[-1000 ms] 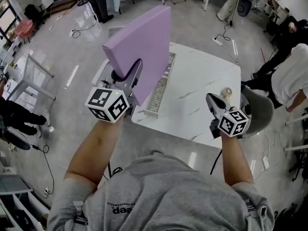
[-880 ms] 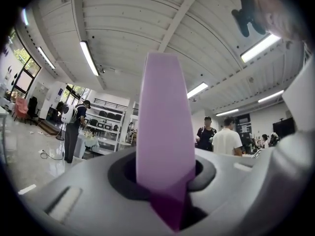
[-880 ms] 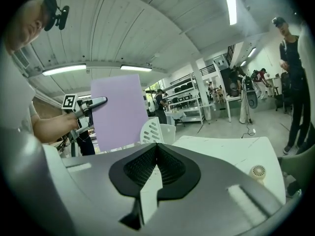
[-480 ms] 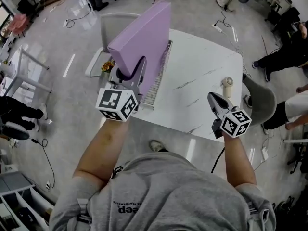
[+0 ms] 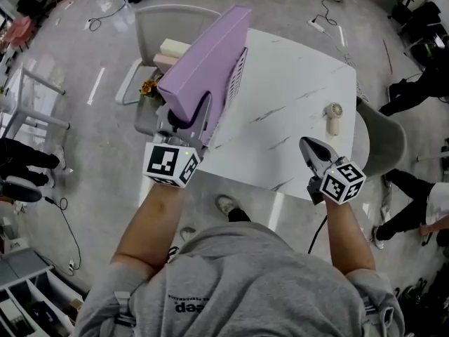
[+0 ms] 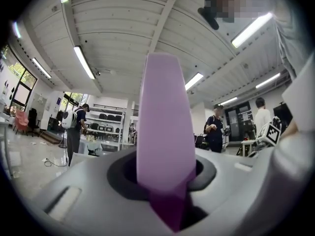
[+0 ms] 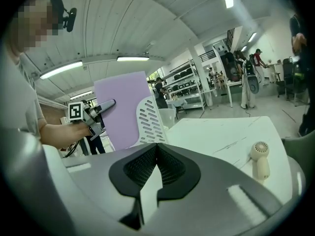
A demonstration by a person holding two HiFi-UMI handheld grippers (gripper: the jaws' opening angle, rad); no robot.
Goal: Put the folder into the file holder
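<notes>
Grey floor (image 5: 70,62), white marble table (image 5: 295,90), ceiling striplights (image 6: 84,63).

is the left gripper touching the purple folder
Touching. The left gripper view shows the purple folder pinched between the jaws of the left gripper.

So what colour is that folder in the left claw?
Plain light purple, the folder; the head view shows it best.

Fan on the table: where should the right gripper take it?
Grip the fan by its handle, probably from the near side where the right gripper is: the handle is the narrow end and faces that gripper; the round head looks wider.
</notes>
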